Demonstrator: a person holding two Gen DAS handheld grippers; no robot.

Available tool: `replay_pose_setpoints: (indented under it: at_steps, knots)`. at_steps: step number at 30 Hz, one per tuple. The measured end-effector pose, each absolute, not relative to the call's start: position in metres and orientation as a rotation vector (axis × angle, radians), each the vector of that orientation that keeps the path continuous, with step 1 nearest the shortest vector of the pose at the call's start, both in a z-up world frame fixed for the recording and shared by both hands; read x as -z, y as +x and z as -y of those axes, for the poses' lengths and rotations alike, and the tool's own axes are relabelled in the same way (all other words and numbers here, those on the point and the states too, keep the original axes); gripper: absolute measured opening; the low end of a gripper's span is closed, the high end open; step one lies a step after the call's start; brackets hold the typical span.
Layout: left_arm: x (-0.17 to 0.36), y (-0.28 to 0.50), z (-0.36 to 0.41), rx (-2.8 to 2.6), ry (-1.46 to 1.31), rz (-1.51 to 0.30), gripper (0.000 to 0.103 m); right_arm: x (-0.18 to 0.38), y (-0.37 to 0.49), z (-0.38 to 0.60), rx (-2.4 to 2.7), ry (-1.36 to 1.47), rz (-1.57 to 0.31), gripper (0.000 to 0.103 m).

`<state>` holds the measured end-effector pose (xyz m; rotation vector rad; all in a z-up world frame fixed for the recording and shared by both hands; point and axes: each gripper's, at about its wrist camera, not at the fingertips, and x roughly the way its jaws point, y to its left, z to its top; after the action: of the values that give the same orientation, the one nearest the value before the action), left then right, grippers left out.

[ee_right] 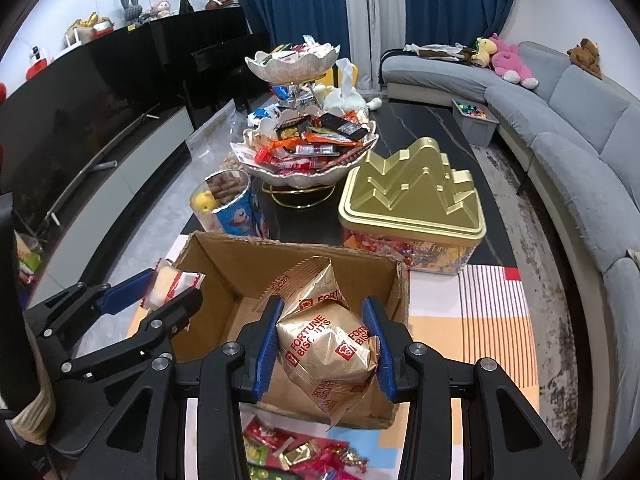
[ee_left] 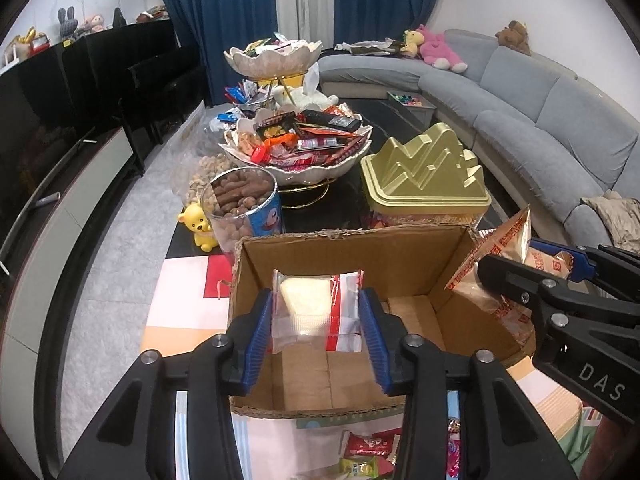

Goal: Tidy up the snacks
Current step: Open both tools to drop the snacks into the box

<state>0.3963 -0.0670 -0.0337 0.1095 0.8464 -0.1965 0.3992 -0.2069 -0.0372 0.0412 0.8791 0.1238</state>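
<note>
An open cardboard box (ee_left: pixel 344 248) stands on the table in front of both grippers; it also shows in the right wrist view (ee_right: pixel 224 256). My left gripper (ee_left: pixel 318 312) is shut on a clear-and-red wrapped white snack (ee_left: pixel 308 300) held over the box; from the right wrist view the same snack (ee_right: pixel 168 286) shows above the box's left wall. My right gripper (ee_right: pixel 326 336) is shut on a gold Fortune Biscuits bag (ee_right: pixel 328 340) over the box's right part; in the left wrist view the bag (ee_left: pixel 504 256) sits above the right wall.
Loose wrapped snacks (ee_right: pixel 304 452) lie on the table before the box. Behind it stand a gold mountain-lid tin (ee_left: pixel 424 184), a jar of brown snacks (ee_left: pixel 244 204), a yellow bear toy (ee_left: pixel 198 226) and a tiered bowl stand full of snacks (ee_left: pixel 296 148). A grey sofa (ee_left: pixel 540 120) curves right.
</note>
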Motion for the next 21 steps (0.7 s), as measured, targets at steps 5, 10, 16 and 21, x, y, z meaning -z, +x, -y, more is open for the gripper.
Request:
replay_pose_setpoints:
  at_steps: [5, 10, 16, 21]
  knots:
    - [0.035, 0.396, 0.062, 0.182, 0.101, -0.851, 0.060, 0.041, 0.399, 0.206, -0.098, 0.010, -0.885, 0.062]
    - [0.032, 0.393, 0.057, 0.168, 0.087, -0.852, 0.071, 0.041, 0.397, 0.211, -0.070, 0.016, -0.879, 0.073]
    - [0.024, 0.386, 0.056, 0.142, 0.091, -0.834, 0.083, 0.034, 0.391, 0.215, -0.048, 0.021, -0.870, 0.075]
    - [0.016, 0.380, 0.055, 0.130, 0.085, -0.825, 0.085, 0.022, 0.384, 0.221, -0.028, 0.037, -0.852, 0.077]
